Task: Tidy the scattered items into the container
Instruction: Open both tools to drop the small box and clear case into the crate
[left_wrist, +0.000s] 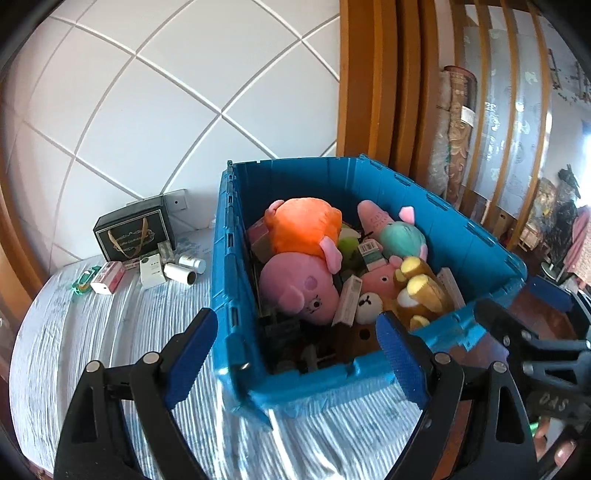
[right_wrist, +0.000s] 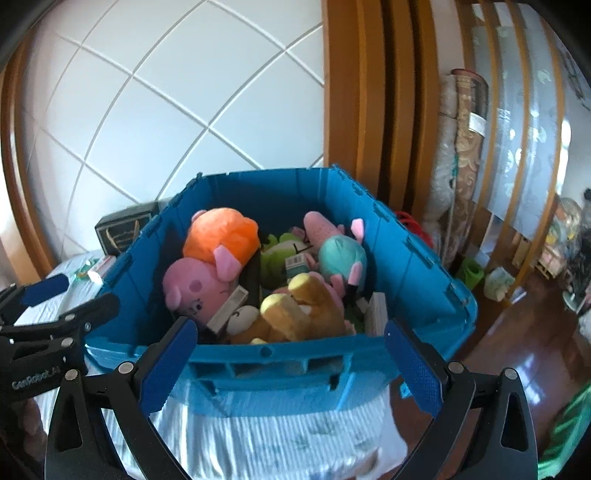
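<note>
Both grippers, left gripper and right gripper, gape empty before the heaped blue crate; small boxes remain outside, and additions may spill.

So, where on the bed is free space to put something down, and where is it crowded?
The striped bedcover lies bare between the blue crate and the small clutter, and also in front of the crate's near wall. Crowded: the far corner by the black gift box, with cartons and white bottles, and the crate itself, piled with plush toys.
</note>
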